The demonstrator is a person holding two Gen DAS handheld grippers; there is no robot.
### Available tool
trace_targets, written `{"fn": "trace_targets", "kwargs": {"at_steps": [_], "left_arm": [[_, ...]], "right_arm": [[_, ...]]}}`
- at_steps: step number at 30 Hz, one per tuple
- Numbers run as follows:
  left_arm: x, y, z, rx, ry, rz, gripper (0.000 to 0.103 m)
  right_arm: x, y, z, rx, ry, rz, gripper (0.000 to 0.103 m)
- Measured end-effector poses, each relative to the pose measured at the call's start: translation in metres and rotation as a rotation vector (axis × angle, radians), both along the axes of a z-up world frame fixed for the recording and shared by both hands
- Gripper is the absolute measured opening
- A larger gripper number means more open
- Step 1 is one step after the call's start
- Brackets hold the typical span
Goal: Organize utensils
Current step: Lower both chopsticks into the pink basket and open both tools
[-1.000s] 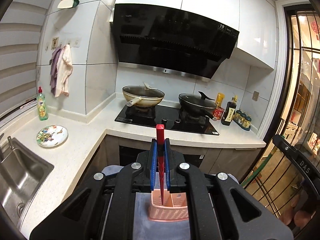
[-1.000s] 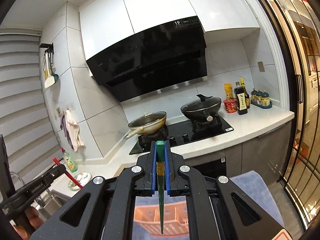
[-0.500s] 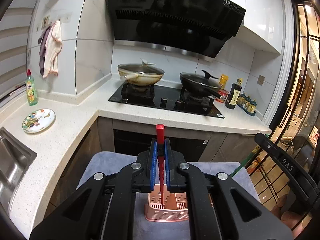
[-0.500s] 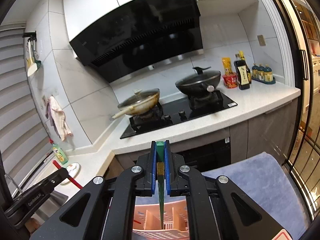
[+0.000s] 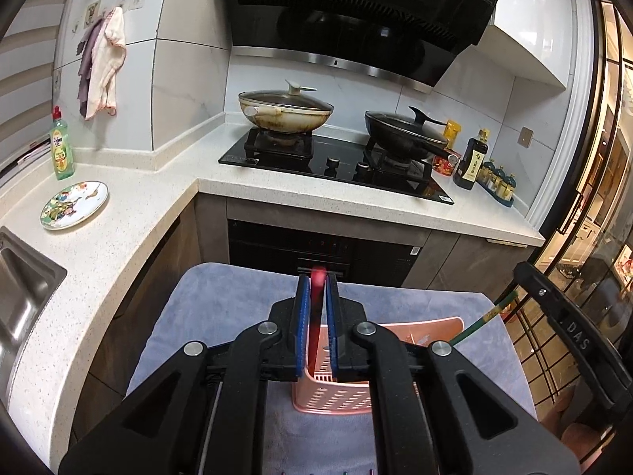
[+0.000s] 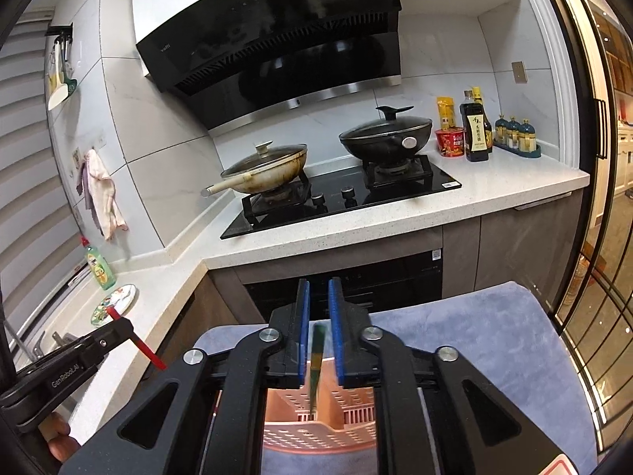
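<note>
Firstly, over the left end of the pink basket: left gripper, pointing down, fingers just eased slightly apart. Between them, loose and blurred, 1 red chopstick, lower end inside the basket. Under the basket, a blue-grey cloth. Further right, above the basket's middle compartments: right gripper, fingers likewise just spread, clear gaps on both sides of 1 green chopstick, upright, blurred, tip down among the basket's dividers. Behind the basket, white counter with 2 lidded pans.
</note>
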State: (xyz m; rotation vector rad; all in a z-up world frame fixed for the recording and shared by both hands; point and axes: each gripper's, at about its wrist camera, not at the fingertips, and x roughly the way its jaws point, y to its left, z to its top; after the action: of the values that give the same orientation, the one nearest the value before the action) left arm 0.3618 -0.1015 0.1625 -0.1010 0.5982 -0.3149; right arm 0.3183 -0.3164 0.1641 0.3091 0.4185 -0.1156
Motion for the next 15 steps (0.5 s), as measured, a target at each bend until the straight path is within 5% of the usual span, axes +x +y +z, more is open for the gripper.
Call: {"fn": "trace_targets", "kwargs": {"at_steps": [9,15], "left_arm": [[-0.029,0.016,0.005,-0.006,-0.011,0.007,0.037],[-0.064,0.031,0.001,0.005,-0.004,0.006,0.038]], "right_arm": [[-0.044,-0.004,0.012,0.002,-0.022,0.01,0.023],[-0.093,0.002,0.005,0.0,-0.005,0.034,0.031]]}}
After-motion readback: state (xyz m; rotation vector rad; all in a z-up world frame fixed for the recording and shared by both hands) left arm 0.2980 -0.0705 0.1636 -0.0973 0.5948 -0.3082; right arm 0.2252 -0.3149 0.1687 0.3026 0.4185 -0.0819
